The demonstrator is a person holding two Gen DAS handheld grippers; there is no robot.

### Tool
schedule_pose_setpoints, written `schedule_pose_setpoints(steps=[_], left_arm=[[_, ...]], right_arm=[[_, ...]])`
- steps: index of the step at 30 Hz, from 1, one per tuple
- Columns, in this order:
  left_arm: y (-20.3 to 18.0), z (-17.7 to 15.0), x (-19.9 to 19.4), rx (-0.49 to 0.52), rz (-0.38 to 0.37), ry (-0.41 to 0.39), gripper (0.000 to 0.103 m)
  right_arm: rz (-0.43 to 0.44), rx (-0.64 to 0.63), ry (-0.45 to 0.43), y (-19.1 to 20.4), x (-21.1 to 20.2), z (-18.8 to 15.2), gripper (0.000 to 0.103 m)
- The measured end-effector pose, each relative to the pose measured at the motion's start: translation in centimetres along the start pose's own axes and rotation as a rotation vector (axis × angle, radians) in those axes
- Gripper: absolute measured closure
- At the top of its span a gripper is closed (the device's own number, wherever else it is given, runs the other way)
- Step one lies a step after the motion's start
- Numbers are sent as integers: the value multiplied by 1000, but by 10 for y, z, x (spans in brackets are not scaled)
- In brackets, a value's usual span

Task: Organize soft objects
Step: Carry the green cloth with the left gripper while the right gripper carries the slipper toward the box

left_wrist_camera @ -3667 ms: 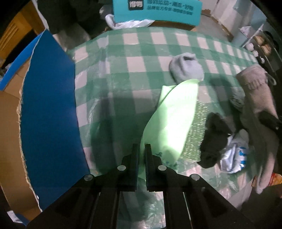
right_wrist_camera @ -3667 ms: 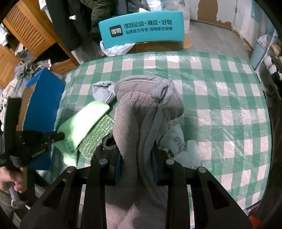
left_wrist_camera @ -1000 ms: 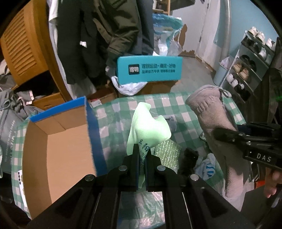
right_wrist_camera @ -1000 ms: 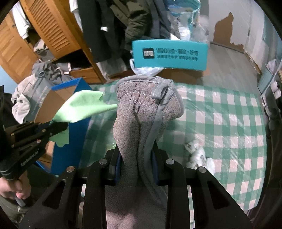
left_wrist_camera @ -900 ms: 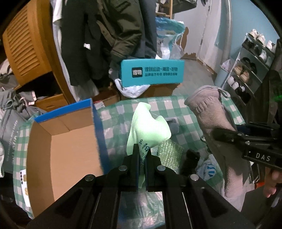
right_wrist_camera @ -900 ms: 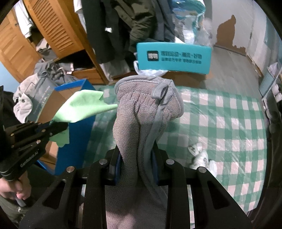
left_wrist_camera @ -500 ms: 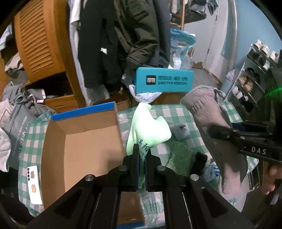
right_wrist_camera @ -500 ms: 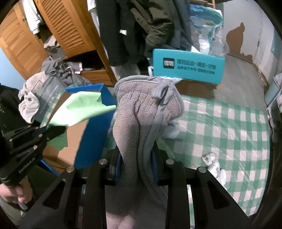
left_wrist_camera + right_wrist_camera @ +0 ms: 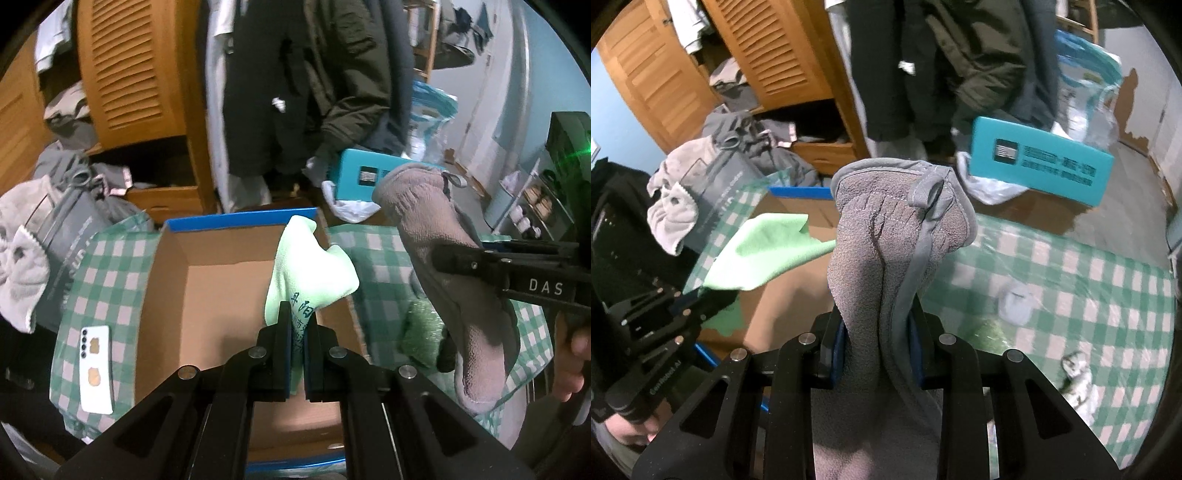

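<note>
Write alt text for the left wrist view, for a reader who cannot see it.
The left tongs pinch a light green cloth above an open cardboard box on a green checked tablecloth. To the right, the right tongs hold up a grey fleece glove; a white phone lies left of the box.

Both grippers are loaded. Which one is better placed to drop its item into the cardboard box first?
Left. The left gripper holds the green cloth directly over the open cardboard box. The right gripper, shut on the grey glove, sits off to the box's right side.
</note>
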State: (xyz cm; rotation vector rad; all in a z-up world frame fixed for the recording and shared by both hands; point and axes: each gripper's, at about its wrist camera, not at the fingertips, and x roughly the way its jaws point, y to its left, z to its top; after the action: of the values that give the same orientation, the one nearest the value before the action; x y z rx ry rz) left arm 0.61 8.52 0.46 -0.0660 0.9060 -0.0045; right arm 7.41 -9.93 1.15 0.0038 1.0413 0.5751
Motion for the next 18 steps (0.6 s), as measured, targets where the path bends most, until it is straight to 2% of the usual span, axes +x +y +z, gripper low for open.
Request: schedule_pose_setpoints(steps=[10,18], left_arm=[[44,-12,10,-70,42,27,99],[59,-17,18,-92,60,50,99]], right_arm=[[40,-54,42,55,34,20,76],[60,-60,96,81,67,26,76]])
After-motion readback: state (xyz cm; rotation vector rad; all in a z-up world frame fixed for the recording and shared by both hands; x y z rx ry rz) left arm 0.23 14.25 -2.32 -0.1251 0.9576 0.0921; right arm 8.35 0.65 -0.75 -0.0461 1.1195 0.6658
